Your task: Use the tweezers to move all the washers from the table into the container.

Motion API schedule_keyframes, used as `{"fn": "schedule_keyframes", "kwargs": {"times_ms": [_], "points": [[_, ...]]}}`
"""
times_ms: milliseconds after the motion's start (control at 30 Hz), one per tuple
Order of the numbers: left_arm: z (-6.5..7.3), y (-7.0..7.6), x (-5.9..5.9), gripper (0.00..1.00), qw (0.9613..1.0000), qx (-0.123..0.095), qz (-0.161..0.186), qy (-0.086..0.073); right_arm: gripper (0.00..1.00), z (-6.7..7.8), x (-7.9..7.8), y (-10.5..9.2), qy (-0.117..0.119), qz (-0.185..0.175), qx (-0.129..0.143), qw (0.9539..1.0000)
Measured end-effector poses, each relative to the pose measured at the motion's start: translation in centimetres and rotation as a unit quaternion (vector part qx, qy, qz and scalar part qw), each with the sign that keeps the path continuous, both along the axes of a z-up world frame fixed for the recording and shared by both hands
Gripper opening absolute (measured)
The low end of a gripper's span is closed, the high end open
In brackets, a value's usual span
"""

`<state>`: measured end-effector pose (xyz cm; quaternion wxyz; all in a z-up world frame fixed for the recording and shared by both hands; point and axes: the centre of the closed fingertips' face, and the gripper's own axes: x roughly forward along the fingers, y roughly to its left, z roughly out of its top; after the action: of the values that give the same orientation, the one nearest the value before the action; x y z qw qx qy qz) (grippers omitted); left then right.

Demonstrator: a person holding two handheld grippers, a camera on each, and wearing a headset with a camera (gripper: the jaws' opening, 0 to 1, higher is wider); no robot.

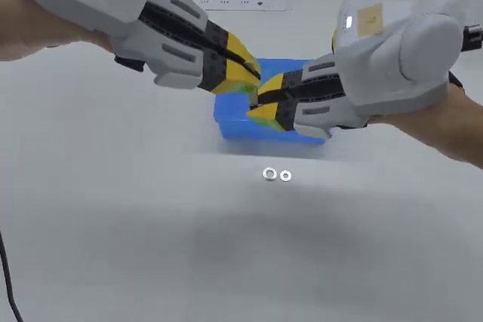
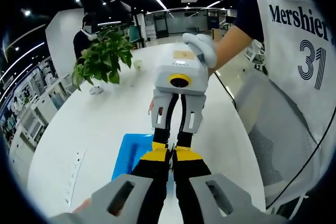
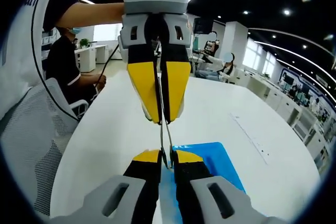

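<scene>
Head view: the left gripper (image 1: 251, 79) and the right gripper (image 1: 260, 107) were seen brought tip to tip above the blue container (image 1: 234, 122). Two washers (image 1: 269, 174) (image 1: 285, 176) were left side by side on the white table (image 1: 113, 224), just off the container's near wall and well in from any table edge. The tool between the jaws could not be made out here.

Left gripper view: the left gripper (image 2: 171, 156) was shown with its yellow-tipped jaws pressed almost together, met head-on by the right gripper (image 2: 172, 139). The container (image 2: 128, 156) was glimpsed beneath them on the table (image 2: 105, 114), and a potted plant (image 2: 102, 59) was set towards the table's far edge.

Right gripper view: the tweezers (image 3: 164, 140) were revealed as thin metal prongs pinched in the left gripper (image 3: 164, 119), running down into the right gripper (image 3: 168, 157), whose jaws were drawn in close on the prong ends. The container (image 3: 215, 161) was seen lying well inside the edges of the table (image 3: 220, 108).
</scene>
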<state>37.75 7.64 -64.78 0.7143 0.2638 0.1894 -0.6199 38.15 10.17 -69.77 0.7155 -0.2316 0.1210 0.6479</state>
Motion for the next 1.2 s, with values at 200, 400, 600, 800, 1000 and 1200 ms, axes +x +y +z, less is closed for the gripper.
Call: {"fn": "schedule_keyframes", "kwargs": {"times_ms": [200,400,600,800,1000,1200], "points": [[0.6,-1.2,2.4,0.06,0.9999,-0.011,0.001,-0.01,0.1,0.4,3.0,-1.1,-0.014,-0.026,0.005,0.9996],[-0.8,-2.1,3.9,0.06,0.9997,0.004,-0.006,-0.022,0.1,-1.2,4.9,-1.6,-0.012,-0.031,-0.007,0.9994],[-3.1,-2.0,5.2,0.06,1.0,0.006,0.005,-0.001,0.1,-3.8,6.0,-1.8,0.002,-0.034,-0.024,0.9991],[-5.2,-2.1,5.9,0.06,0.9998,0.011,0.011,0.015,0.1,-6.0,6.7,-1.9,0.02,-0.038,-0.035,0.9985],[-6.3,-2.2,6.3,0.06,0.9993,0.012,0.013,0.033,0.1,-7.3,6.9,-2.1,0.049,-0.048,-0.033,0.9971],[-6.7,-2.3,6.3,0.06,0.9991,0.014,0.013,0.038,0.11,-8.0,7.1,-2.3,0.05,-0.049,-0.04,0.9968]]}}
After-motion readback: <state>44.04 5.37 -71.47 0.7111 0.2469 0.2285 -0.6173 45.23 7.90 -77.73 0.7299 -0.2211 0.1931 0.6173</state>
